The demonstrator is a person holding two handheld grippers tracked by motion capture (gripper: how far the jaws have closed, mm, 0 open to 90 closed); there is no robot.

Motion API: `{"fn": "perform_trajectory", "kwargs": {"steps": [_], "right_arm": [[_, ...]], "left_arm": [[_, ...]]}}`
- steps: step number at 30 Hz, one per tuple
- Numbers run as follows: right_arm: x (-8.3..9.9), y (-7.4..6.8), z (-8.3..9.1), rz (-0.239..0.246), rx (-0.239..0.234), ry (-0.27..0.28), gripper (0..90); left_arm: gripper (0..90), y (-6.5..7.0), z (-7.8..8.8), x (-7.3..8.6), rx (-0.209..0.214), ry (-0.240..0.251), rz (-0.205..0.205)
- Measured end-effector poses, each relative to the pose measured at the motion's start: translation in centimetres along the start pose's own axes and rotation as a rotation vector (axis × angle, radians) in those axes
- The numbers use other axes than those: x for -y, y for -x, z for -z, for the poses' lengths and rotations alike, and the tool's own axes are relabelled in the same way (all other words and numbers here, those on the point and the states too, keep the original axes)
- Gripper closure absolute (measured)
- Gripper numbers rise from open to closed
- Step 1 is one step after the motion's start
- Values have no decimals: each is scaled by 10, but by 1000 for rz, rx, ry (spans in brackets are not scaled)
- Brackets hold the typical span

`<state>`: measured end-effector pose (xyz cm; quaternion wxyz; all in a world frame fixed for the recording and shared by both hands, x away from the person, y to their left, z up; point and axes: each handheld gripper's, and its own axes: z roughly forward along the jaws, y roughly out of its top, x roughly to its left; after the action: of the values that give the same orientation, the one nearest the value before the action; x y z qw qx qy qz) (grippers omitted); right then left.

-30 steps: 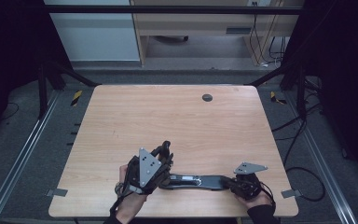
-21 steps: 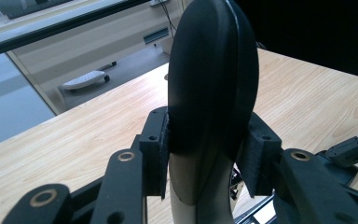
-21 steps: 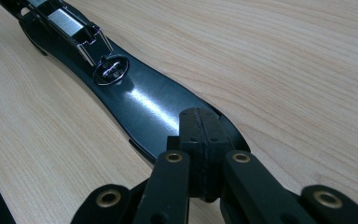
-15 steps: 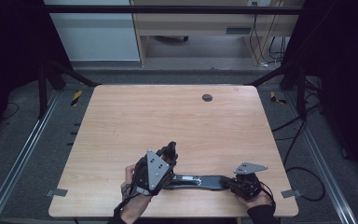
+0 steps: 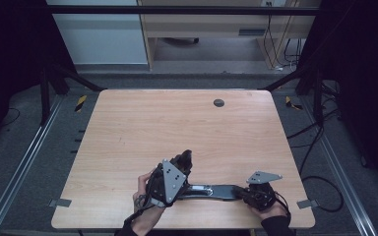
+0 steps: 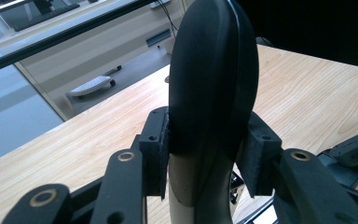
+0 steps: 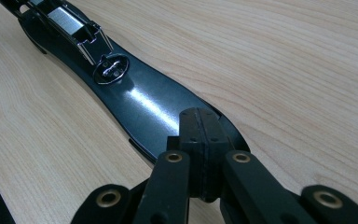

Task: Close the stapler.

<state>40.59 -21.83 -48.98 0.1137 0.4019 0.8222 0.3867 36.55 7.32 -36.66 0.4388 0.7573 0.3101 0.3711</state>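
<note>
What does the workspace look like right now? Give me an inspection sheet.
Surface: wooden table, pale, round dark grommet near far edge.
Job's things: long black tool lying flat near front edge; rounded black handle raised at its left end.
Clutter: nothing seen.
Grippers: left gripper shut on the handle; right gripper shut, pads together over the tool's near end.
Cables: bundle on floor at right.
Surroundings: dark frame rails, desk behind.
</note>
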Motion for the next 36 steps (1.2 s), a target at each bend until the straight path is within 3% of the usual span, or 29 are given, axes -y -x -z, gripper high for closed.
{"fn": "perform_trajectory", "kwargs": {"steps": [6, 23, 32, 36], "right_arm": [[0, 0, 0, -2, 0, -2, 900], [1, 1, 1, -10, -14, 2, 900], [0, 0, 0, -2, -12, 0, 900], [0, 0, 0, -1, -14, -3, 900]], "left_arm": [[578, 5, -3, -2, -3, -4, -13], [570, 28, -14, -5, -30, -14, -99], [566, 34, -17, -5, -27, -16, -117], [559, 44, -23, -6, -27, -23, -150]]}}
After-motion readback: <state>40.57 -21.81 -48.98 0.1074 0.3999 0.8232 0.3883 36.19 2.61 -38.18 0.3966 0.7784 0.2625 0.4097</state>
